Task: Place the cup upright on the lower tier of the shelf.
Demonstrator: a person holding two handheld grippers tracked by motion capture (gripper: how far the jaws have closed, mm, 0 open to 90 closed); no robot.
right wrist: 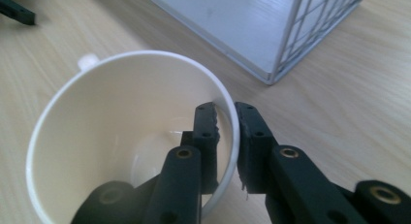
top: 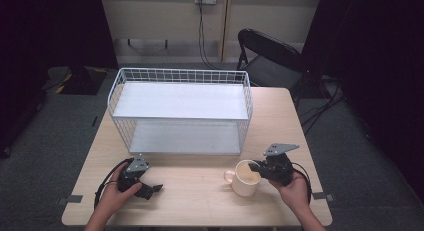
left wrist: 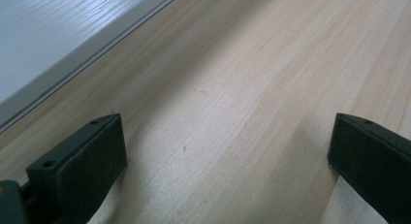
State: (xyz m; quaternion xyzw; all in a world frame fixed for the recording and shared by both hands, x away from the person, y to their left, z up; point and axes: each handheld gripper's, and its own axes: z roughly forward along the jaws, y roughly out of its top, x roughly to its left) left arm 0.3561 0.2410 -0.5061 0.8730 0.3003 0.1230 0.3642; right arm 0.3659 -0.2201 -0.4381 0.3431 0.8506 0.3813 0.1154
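Right gripper (top: pixel 256 166) clamped on cream mug (top: pixel 246 178) rim, left gripper (top: pixel 150 189) idle with jaws wide apart.

Mug stands upright on the wooden table (top: pixel 200 191), front right, just in front of the white wire rack (top: pixel 181 111) with 2 shelves; handle points toward the left gripper. In the right gripper view the 2 jaws pinch the mug wall (right wrist: pixel 145 132), 1 inside, 1 outside, pressed on the rim. Mug looks empty. Left gripper rests low on the table at front left, well apart from the mug; in its own view bare wood lies between the jaws, rack base edge (left wrist: pixel 58 49) just beside. Black folding chair (top: pixel 270 56) behind the table.
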